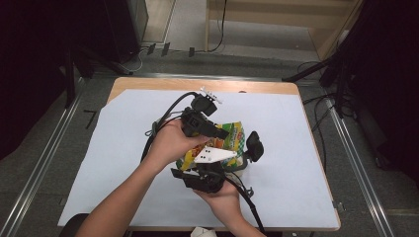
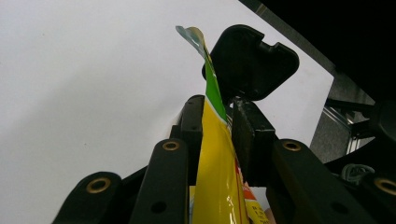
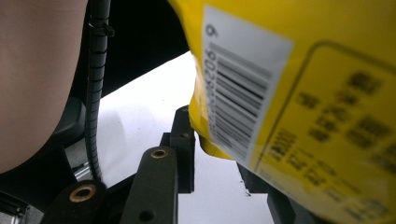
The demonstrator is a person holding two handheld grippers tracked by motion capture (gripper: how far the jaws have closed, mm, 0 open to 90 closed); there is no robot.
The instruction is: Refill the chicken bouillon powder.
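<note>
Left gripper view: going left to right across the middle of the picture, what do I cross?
White table cover → the gripper's left-hand jaw → yellow and green snack bag pinched edge-on between the jaws → right-hand jaw → metal rail past the table's edge.

The snack bag point(image 2: 215, 177) is glossy yellow-green plastic film, the table point(image 1: 148, 83) matt wood under smooth white sheet point(image 1: 286, 143).
</note>
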